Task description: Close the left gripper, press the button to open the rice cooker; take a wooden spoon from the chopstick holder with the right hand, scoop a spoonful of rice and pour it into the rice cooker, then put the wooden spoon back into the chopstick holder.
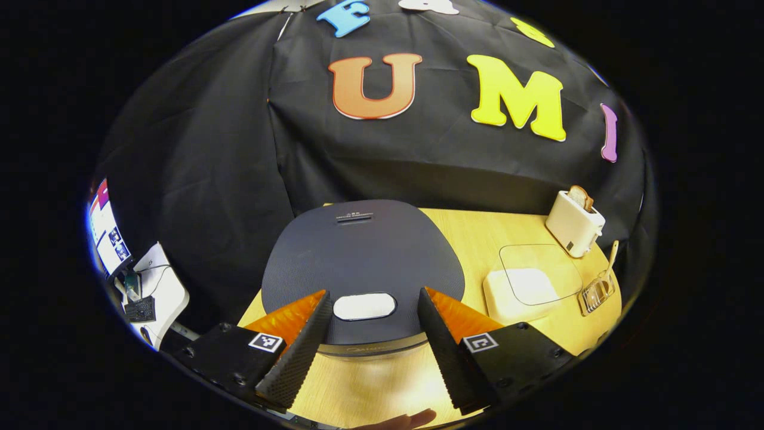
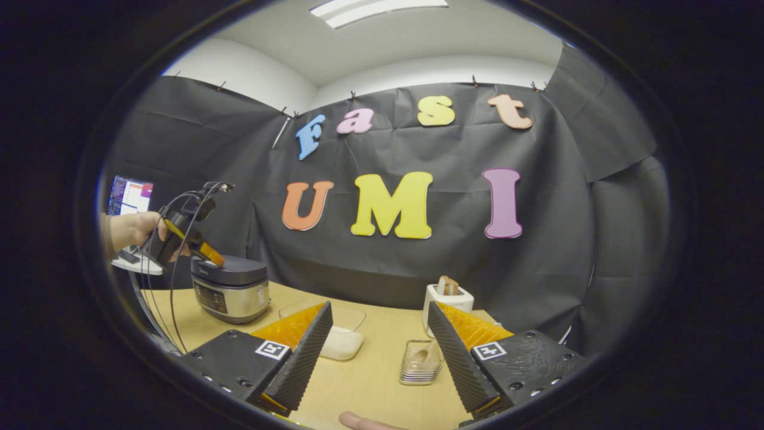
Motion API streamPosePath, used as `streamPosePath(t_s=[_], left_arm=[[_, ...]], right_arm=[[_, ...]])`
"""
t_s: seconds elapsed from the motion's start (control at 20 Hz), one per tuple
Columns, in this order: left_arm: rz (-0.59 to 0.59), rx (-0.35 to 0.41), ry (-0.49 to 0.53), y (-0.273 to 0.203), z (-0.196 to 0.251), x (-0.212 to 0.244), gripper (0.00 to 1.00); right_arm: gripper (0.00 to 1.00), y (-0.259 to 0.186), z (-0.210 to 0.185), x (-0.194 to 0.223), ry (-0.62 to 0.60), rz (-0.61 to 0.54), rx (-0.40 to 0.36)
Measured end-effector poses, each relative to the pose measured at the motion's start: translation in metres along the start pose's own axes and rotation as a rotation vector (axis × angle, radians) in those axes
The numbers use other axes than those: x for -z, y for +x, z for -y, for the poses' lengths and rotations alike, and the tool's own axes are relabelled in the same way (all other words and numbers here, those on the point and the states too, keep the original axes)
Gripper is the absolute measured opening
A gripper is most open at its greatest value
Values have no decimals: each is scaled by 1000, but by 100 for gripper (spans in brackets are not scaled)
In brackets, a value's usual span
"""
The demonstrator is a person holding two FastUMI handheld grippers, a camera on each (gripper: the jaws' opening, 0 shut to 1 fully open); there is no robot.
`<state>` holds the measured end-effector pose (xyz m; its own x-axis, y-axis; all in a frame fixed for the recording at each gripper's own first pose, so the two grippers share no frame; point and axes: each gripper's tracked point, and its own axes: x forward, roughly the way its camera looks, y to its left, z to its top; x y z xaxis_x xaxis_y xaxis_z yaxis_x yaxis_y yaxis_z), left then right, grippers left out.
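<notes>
Left gripper view, nearest first: left gripper held with fingers spread wide apart, nothing between them, poised just above the front edge of the rice cooker. Straight ahead between the fingertips, the pale oval button on the closed dark lid. Small lettering on the cooker's front rim and by the rear vent too blurred to read. A fingertip cut off at the bottom edge. Ahead to the right on the wooden table, a rice container with a clear lid; just beyond it, the clear chopstick holder with the wooden spoon leaning out, its bowl hard to make out. Farther right, a toaster with a slice of bread. Far left, a monitor, partly cut off.

Right gripper view: right gripper also spread open and empty, hovering over the table. Just ahead between the fingers, the chopstick holder, spoon blurred inside. Toaster partly hidden behind the right finger. Well off to the left, a hand holding the other gripper over the cooker, control panel print illegible.
</notes>
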<state>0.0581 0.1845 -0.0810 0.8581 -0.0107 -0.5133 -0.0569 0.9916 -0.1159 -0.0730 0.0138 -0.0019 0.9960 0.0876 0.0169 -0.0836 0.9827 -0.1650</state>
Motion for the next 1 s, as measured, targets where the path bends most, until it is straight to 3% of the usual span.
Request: streamPosePath(t_s=[0.3,0.7,0.9,1.0], left_arm=[[293,-41,-9,2,-1,1,93],[357,-53,-42,4,0,10,94],[459,-120,13,0,-2,4,92],[442,-98,-7,-1,9,3,90]], right_arm=[[95,1,2,1,2,-6,4],[97,2,-1,3,0,-14,3],[95,0,-2,1,-15,-6,-2],[95,0,0,1,-13,-4,2]])
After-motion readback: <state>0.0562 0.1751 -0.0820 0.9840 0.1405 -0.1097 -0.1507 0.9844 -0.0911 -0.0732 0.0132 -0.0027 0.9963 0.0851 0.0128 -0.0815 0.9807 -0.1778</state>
